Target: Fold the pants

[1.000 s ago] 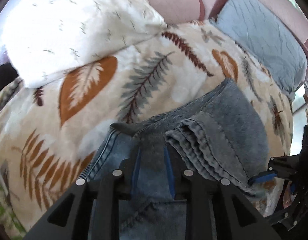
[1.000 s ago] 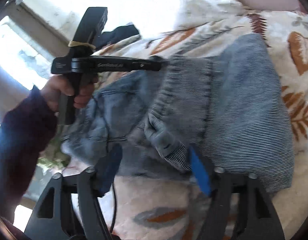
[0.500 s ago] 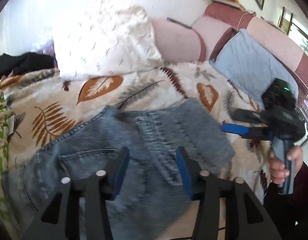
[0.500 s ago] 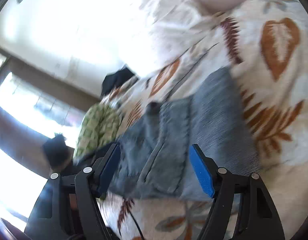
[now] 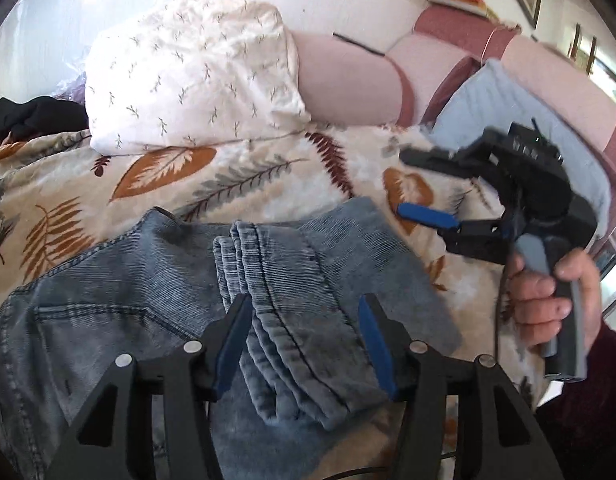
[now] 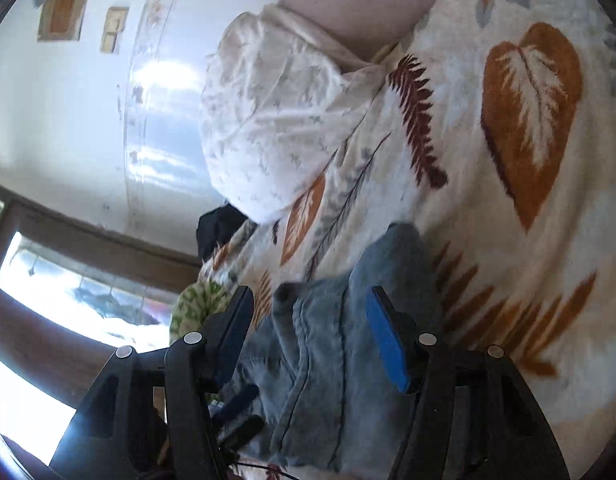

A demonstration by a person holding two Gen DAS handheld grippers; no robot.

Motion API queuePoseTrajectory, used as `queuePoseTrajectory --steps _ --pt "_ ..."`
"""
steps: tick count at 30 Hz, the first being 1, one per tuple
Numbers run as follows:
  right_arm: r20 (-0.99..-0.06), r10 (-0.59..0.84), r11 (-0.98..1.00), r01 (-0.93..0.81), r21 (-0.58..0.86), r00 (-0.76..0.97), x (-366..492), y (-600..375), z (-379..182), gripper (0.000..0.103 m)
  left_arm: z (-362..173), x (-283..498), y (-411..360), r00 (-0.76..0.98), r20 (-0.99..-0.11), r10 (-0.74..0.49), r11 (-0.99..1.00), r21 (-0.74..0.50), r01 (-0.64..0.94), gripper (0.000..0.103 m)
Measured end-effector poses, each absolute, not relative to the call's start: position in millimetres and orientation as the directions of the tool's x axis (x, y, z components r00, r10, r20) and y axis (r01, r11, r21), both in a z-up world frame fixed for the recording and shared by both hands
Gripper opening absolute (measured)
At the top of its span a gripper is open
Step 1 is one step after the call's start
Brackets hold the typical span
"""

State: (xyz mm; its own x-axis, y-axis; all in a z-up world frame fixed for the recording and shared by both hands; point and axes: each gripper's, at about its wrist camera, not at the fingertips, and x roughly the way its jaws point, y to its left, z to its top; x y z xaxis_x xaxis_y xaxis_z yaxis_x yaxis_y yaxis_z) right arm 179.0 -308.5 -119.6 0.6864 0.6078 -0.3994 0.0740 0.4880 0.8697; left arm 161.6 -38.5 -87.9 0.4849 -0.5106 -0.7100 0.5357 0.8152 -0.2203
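The folded pants (image 5: 291,280) lie on the leaf-patterned blanket (image 5: 267,168), directly under and ahead of the left hand-held gripper (image 5: 303,344). Its jaws are opening, spread above the denim without pinching it. The right hand-held gripper (image 6: 310,340), off to the pants' right, is closing on nothing, with denim below it.

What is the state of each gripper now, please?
Left gripper: opening, holds nothing; jeans lie under it.
Right gripper: open, jaws closing, holds nothing.
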Motion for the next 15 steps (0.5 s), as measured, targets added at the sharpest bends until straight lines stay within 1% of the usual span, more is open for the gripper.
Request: queuePoseTrajectory --steps 2,3,4,5,6,7,8,10,13,15 --pt "-0.406 0.614 0.473 0.096 0.876 0.677 187 -309 -132 0.059 -101 166 -44 0.474 -0.761 -0.443 0.839 -0.164 0.519 0.058" --pt "-0.421 0.623 0.474 0.110 0.874 0.660 192 -307 -139 0.059 -113 169 -46 0.439 -0.804 -0.400 0.846 -0.141 0.514 0.058" --pt "-0.441 0.628 0.486 0.119 0.866 0.641 196 -303 -145 0.059 -125 171 -46 0.396 -0.839 -0.374 0.850 -0.140 0.508 0.058" --pt "-0.468 0.627 0.510 0.126 0.851 0.622 201 -298 -152 0.059 -137 173 -43 0.363 -0.855 -0.369 0.856 -0.161 0.491 0.059" --pt "-0.504 0.621 0.541 0.136 0.830 0.600 205 -293 -159 0.058 -142 174 -37 0.363 -0.846 -0.391 0.859 -0.194 0.473 0.060" --pt "-0.552 0.601 0.586 0.152 0.796 0.578 210 -288 -167 0.057 -142 173 -35 0.371 -0.837 -0.402 0.858 -0.202 0.473 0.060" --pt "-0.569 0.589 0.611 0.145 0.778 0.574 213 -284 -171 0.054 -140 172 -36 0.371 -0.841 -0.393 0.857 -0.188 0.480 0.060" --pt "-0.587 0.582 0.633 0.141 0.761 0.563 214 -281 -167 0.053 -138 170 -39 0.377 -0.847 -0.376 0.858 -0.164 0.487 0.060" --pt "-0.593 0.581 0.630 0.153 0.762 0.558 211 -283 -160 0.054 -135 166 -34 0.373 -0.842 -0.389 0.861 -0.188 0.472 0.060" --pt "-0.563 0.599 0.584 0.171 0.794 0.570 203 -288 -155 0.060 -128 160 -24 0.380 -0.833 -0.402 0.863 -0.206 0.460 0.060"
